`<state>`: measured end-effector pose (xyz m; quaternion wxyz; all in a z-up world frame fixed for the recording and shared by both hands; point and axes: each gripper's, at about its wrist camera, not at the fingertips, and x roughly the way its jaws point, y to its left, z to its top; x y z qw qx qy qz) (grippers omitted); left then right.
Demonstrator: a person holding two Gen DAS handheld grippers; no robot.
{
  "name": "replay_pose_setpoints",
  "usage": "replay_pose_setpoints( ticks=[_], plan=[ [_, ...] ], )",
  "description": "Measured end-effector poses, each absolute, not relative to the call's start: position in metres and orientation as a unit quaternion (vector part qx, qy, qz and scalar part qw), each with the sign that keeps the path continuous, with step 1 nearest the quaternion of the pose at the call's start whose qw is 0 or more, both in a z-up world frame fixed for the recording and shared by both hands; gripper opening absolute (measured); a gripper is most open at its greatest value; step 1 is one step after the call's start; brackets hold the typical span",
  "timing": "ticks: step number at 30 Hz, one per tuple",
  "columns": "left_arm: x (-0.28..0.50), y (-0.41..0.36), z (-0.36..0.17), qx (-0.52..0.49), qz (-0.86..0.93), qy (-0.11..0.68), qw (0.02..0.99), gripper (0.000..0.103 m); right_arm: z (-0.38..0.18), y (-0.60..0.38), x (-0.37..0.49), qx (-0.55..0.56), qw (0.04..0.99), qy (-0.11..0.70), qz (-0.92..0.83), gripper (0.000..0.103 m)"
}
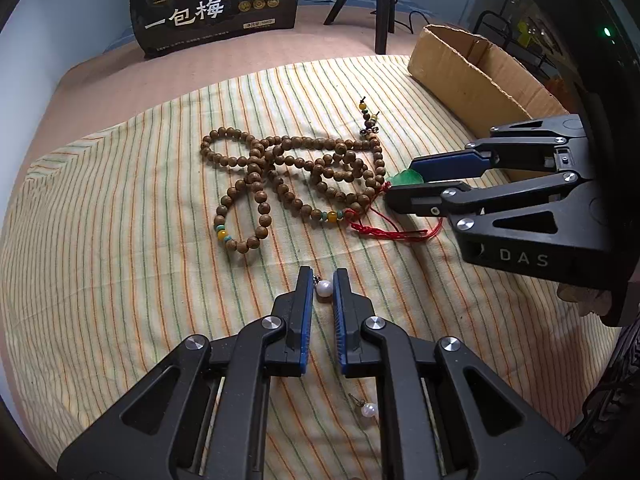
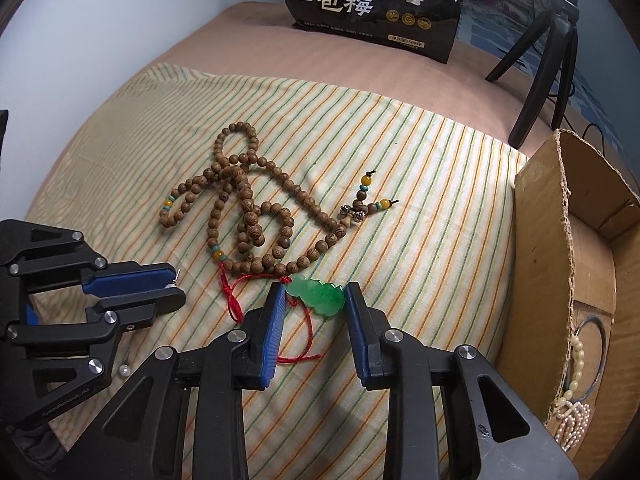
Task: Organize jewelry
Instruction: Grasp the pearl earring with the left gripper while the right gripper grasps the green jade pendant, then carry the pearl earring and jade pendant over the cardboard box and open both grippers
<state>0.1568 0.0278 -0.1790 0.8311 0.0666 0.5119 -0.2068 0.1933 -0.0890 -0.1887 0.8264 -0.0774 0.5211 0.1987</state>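
Left tool [image 1: 323, 280] straddled a white pearl stud earring [image 1: 324, 289], pads just beside it but not visibly clamped; probably closing for a pick. Second white pearl earring [image 1: 369, 410] lay loose on the striped yellow cloth [image 1: 120, 240], under the tool body. Right tool [image 2: 312, 300] spread wide around a green carved jade pendant [image 2: 318, 294] on red cord [image 2: 232, 300], nothing gripped. Long brown wooden bead strand [image 1: 288, 168] tangled mid-cloth, well apart from the open brown cardboard box [image 2: 560, 260]. Box sat at cloth edge as likely drop point: pale bead strings [image 2: 574, 400] already inside. Black printed snack bag [image 1: 216, 4] and black tripod [image 2: 540, 60] stood behind, uninvolved.
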Motion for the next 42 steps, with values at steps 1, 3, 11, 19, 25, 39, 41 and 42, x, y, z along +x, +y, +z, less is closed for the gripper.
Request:
replay_pose_setpoints(
  ticks=[1, 3, 11, 19, 25, 39, 41, 42],
  plan=[
    [0.157, 0.028, -0.178, 0.066, -0.205, 0.512, 0.832, 0.008, -0.188, -0.090, 0.193, -0.075, 0.827, 0.520, 0.198, 0.018],
    [0.156, 0.030, -0.175, 0.063, -0.203, 0.510, 0.833, 0.008, -0.185, -0.092, 0.191, -0.072, 0.828, 0.520, 0.198, 0.017],
    [0.150, 0.034, -0.162, 0.064, -0.192, 0.502, 0.841, 0.008, -0.173, -0.101, 0.183, -0.057, 0.833, 0.510, 0.208, 0.017],
    [0.146, 0.039, -0.146, 0.053, -0.186, 0.490, 0.850, 0.008, -0.156, -0.102, 0.176, -0.054, 0.843, 0.491, 0.215, 0.017],
    [0.143, 0.044, -0.123, 0.034, -0.181, 0.469, 0.864, 0.008, -0.133, -0.112, 0.171, -0.041, 0.857, 0.466, 0.216, 0.017],
    [0.133, 0.034, -0.072, 0.011, -0.184, 0.422, 0.888, 0.008, -0.075, -0.149, 0.151, -0.004, 0.889, 0.405, 0.216, 0.017],
    [0.132, 0.028, -0.066, 0.010, -0.189, 0.417, 0.889, 0.008, -0.069, -0.158, 0.150, 0.001, 0.893, 0.399, 0.210, 0.017],
    [0.131, 0.024, -0.064, 0.010, -0.192, 0.414, 0.890, 0.008, -0.067, -0.162, 0.151, 0.004, 0.894, 0.397, 0.207, 0.017]
  ],
)
